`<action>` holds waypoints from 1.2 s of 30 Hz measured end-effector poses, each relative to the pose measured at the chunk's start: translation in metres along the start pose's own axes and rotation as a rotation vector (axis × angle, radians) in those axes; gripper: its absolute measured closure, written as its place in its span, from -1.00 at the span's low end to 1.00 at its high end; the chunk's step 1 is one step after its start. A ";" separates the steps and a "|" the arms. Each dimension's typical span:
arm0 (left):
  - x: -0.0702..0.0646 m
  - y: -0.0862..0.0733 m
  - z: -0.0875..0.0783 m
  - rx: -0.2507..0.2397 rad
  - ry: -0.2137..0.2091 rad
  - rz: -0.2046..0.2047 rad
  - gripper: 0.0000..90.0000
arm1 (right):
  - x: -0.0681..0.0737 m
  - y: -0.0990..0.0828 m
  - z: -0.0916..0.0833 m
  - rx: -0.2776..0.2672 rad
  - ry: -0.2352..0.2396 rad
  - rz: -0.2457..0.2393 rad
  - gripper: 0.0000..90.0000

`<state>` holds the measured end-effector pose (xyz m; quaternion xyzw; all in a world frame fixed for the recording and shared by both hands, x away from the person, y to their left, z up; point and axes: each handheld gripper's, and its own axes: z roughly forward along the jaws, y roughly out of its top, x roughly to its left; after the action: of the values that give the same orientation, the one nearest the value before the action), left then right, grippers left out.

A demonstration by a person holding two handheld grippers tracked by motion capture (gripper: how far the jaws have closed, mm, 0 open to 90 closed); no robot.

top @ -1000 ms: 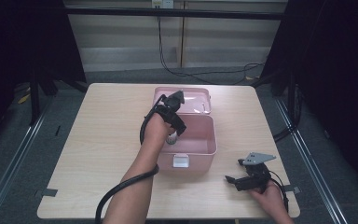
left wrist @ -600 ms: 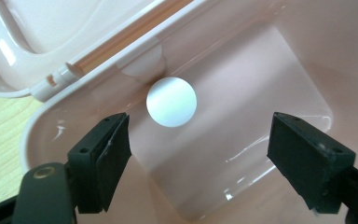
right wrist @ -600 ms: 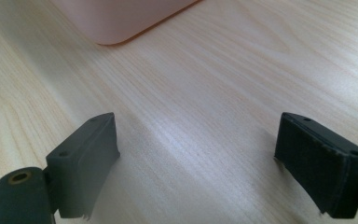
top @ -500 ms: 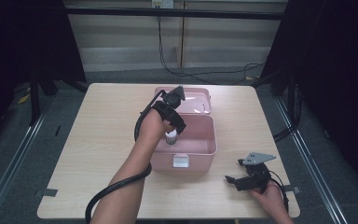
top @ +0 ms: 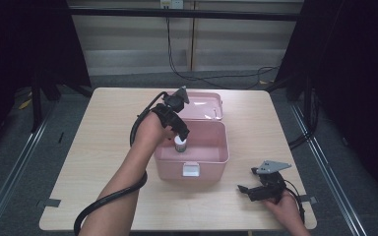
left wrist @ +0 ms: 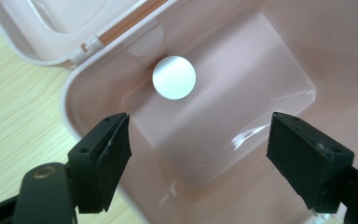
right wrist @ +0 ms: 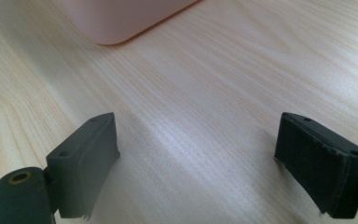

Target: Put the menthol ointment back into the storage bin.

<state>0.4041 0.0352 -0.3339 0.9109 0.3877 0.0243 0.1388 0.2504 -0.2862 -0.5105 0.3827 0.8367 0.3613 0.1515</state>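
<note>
A dim room with dark curtains surrounds the pale wooden table [top: 103,147]. On it sits an open pink box [top: 211,155], its lid [top: 202,105] folded back. The left tool [left wrist: 198,154] hangs above the box, jaws apart and gripping nothing; directly beneath and slightly ahead of it, a small white-capped bottle [left wrist: 174,77] stands upright against the box's wall. The right tool [right wrist: 205,163] rests spread and empty on bare wood beside the box. My worry: a descending jaw could clip the cap and topple the bottle.
</note>
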 end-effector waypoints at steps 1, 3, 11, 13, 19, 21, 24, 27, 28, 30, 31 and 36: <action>0.001 -0.001 -0.002 -0.001 0.002 -0.001 -0.53 | 0.000 0.000 0.000 0.000 0.000 0.000 -0.72; 0.003 -0.003 -0.005 0.001 0.000 -0.001 -0.53 | 0.000 0.000 0.000 0.000 0.000 0.000 -0.72; 0.012 -0.013 -0.017 -0.010 -0.006 -0.008 -0.53 | 0.000 0.000 0.000 0.000 0.000 0.000 -0.72; 0.014 -0.016 -0.020 -0.010 -0.013 -0.009 -0.53 | 0.000 0.000 0.000 0.000 0.000 0.000 -0.72; 0.018 -0.026 -0.028 -0.018 -0.003 -0.006 -0.53 | 0.000 0.000 0.000 -0.002 -0.001 0.001 -0.72; 0.021 -0.030 -0.029 -0.018 -0.003 -0.009 -0.53 | 0.000 0.000 0.000 -0.002 -0.001 0.001 -0.72; 0.025 -0.036 -0.032 -0.012 0.004 -0.017 -0.53 | 0.000 0.000 0.000 -0.002 -0.001 0.000 -0.72; 0.028 -0.042 -0.036 -0.016 0.010 -0.023 -0.53 | 0.000 0.000 0.000 -0.002 -0.001 0.001 -0.72; 0.029 -0.044 -0.037 -0.017 0.013 -0.025 -0.53 | 0.000 0.000 0.000 -0.002 -0.001 0.001 -0.72; 0.032 -0.048 -0.039 -0.016 0.017 -0.026 -0.53 | 0.000 0.000 0.000 -0.002 -0.001 0.001 -0.72; 0.033 -0.050 -0.040 -0.014 0.016 -0.028 -0.53 | 0.000 0.000 0.000 -0.002 -0.001 0.001 -0.72; 0.038 -0.058 -0.044 -0.019 0.020 -0.031 -0.53 | 0.000 0.000 0.000 -0.002 -0.001 0.001 -0.72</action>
<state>0.3834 0.1112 -0.3103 0.9033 0.4027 0.0347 0.1438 0.2504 -0.2861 -0.5107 0.3830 0.8362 0.3620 0.1520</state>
